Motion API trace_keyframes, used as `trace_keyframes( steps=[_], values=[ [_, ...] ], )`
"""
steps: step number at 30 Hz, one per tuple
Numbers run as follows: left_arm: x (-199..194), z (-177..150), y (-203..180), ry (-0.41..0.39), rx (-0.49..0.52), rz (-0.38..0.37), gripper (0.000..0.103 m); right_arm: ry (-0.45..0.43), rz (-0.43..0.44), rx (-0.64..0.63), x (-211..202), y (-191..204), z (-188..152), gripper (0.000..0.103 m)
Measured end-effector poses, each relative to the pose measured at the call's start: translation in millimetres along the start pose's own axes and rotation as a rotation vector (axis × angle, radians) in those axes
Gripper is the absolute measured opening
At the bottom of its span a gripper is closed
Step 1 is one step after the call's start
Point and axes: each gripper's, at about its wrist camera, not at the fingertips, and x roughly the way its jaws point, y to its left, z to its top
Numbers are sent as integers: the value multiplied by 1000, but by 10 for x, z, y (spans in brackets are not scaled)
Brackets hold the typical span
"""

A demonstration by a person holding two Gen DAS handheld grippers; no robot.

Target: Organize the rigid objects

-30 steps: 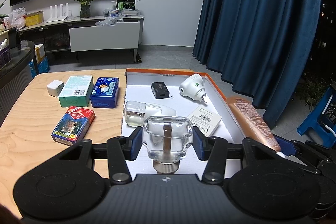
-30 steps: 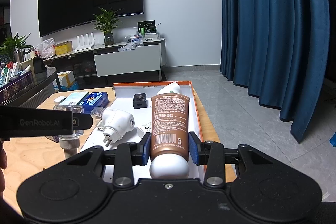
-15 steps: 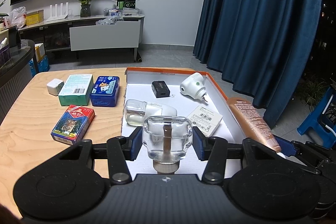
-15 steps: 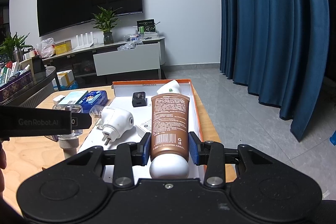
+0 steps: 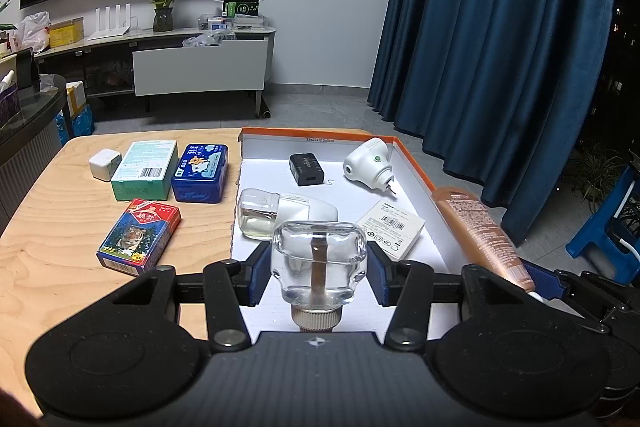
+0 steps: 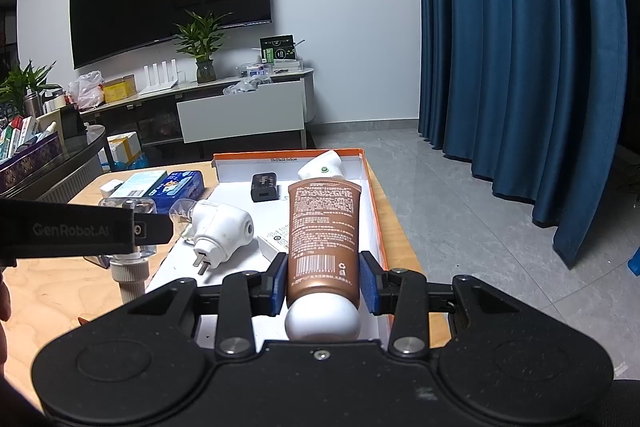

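My left gripper [image 5: 319,273] is shut on a clear glass bottle [image 5: 319,263] with a brown wick, held neck toward the camera above the near end of the white box lid with orange rim [image 5: 412,167]. My right gripper [image 6: 323,283] is shut on a brown tube with a white cap [image 6: 323,239], held over the lid's right side; the tube also shows in the left wrist view [image 5: 480,231]. The bottle shows in the right wrist view [image 6: 128,259] under the left gripper's arm.
In the lid lie a white plug-in device with bottle [image 5: 288,213], another white plug-in device [image 5: 370,163], a black adapter [image 5: 306,169] and a small white box [image 5: 390,229]. On the wooden table [image 5: 48,255] left of it: card pack [image 5: 140,235], blue tin [image 5: 200,173], green box [image 5: 145,169], white cube [image 5: 105,165].
Both grippers have drifted slightly forward over the lid, still holding the bottle and the tube. Nothing on the table or in the lid has moved.
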Motion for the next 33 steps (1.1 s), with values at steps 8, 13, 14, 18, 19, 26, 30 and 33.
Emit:
trace_keyframes(
  steps=[8, 13, 14, 18, 19, 26, 30, 33],
  values=[
    [3, 0, 0, 1, 0, 1, 50, 4, -4, 3, 17, 14, -24, 46],
    [10, 0, 2, 2, 0, 0, 50, 7, -5, 7, 24, 17, -35, 46],
    [10, -1, 2, 2, 0, 0, 50, 7, -4, 6, 24, 15, -35, 46],
    [12, -3, 4, 3, 1, 0, 50, 8, -4, 8, 28, 12, -25, 46],
    [12, -3, 3, 3, 1, 0, 50, 8, -4, 8, 32, 11, -17, 46],
    [16, -7, 4, 3, 1, 1, 50, 9, -4, 8, 30, 10, -17, 46],
    [19, -7, 7, 3, 2, 2, 50, 9, -4, 8, 34, 8, -20, 46],
    [17, -6, 3, 3, 3, 2, 50, 10, -4, 9, 36, 5, -21, 46]
  ],
)
